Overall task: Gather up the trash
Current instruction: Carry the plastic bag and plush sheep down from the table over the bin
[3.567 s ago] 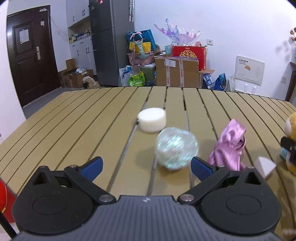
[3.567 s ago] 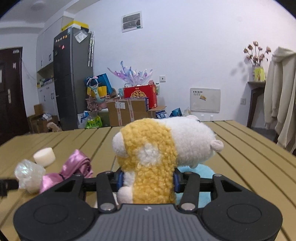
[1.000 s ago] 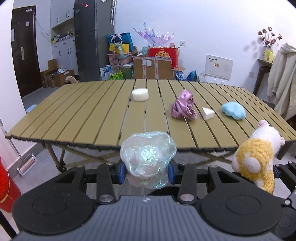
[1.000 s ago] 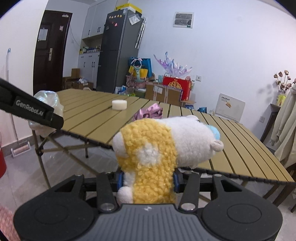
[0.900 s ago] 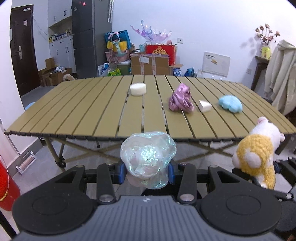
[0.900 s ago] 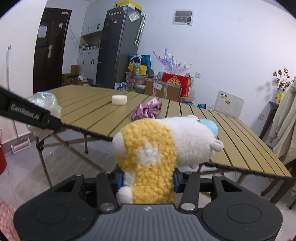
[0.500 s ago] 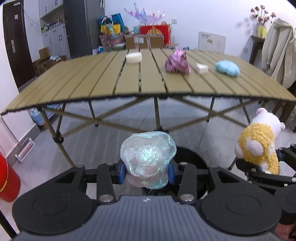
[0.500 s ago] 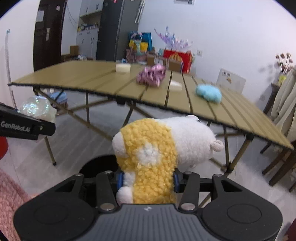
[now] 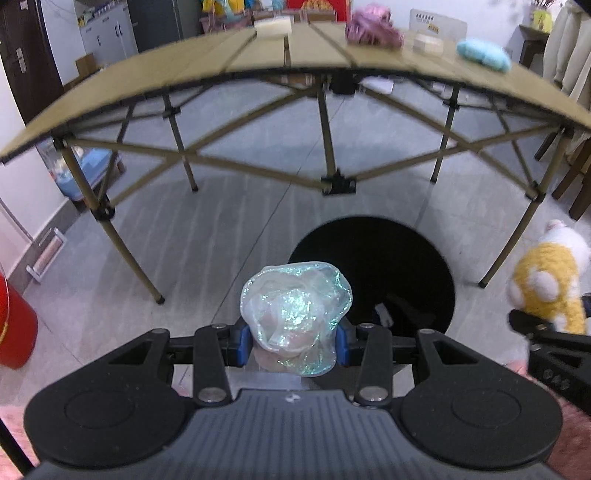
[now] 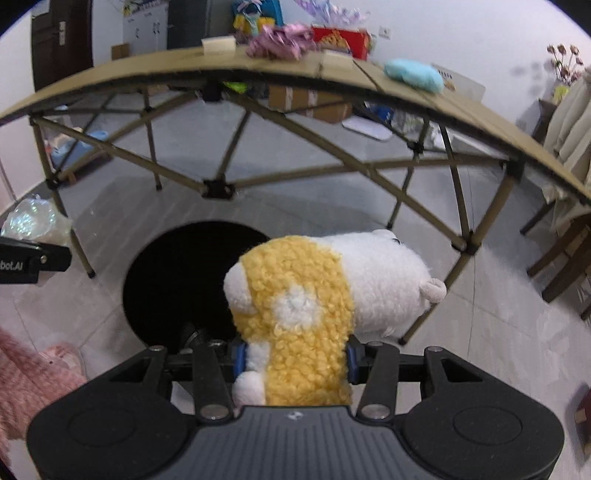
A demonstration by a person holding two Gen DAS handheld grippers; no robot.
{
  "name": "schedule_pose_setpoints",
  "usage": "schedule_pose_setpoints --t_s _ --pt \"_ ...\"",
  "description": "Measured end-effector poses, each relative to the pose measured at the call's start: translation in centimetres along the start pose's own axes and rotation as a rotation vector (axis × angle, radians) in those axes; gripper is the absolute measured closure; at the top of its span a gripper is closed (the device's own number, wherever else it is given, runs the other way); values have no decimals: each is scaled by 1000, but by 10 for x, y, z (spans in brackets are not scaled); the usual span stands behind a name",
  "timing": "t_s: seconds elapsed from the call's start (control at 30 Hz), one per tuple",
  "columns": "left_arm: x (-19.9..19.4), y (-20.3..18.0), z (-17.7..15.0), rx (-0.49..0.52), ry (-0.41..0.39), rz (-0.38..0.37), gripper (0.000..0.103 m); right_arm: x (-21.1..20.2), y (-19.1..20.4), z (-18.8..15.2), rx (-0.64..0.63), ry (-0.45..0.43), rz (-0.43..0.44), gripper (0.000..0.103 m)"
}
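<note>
My left gripper (image 9: pixel 291 341) is shut on a crumpled iridescent plastic ball (image 9: pixel 295 314), held just left of and above the black round bin (image 9: pixel 373 258) on the floor. My right gripper (image 10: pixel 293 360) is shut on a yellow and white plush toy (image 10: pixel 317 295), held above the right side of the same bin (image 10: pixel 177 273). The plush also shows at the right edge of the left wrist view (image 9: pixel 550 284). The plastic ball shows at the left edge of the right wrist view (image 10: pixel 33 219).
The folding slatted table (image 9: pixel 184 66) stands behind the bin, its legs (image 9: pixel 328 147) close around it. On it lie a white round block (image 9: pixel 271 26), a pink ribbon (image 9: pixel 373 22), a small white piece (image 9: pixel 428 44) and a blue cloth (image 9: pixel 484 55). A red object (image 9: pixel 14 325) stands at left.
Both grippers have dropped lower and tilted down toward the floor; the table top has moved to the top of both views and the black bin has grown larger and closer beneath the held items.
</note>
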State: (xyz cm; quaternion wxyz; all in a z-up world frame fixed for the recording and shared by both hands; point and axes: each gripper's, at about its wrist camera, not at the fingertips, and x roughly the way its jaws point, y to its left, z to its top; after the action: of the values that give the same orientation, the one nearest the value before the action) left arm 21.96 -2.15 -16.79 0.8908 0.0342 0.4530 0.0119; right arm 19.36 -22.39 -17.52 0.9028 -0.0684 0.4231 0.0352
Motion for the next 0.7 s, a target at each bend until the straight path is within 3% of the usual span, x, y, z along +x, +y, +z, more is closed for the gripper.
schedule_pose_setpoints --t_s 0.27,0.7 --pt "43 14 -17 -16 116 23 61 30 -22 -7 68 72 -24 57" --pt "66 24 -16 -67 187 62 61 68 -44 6 138 87 -42 57"
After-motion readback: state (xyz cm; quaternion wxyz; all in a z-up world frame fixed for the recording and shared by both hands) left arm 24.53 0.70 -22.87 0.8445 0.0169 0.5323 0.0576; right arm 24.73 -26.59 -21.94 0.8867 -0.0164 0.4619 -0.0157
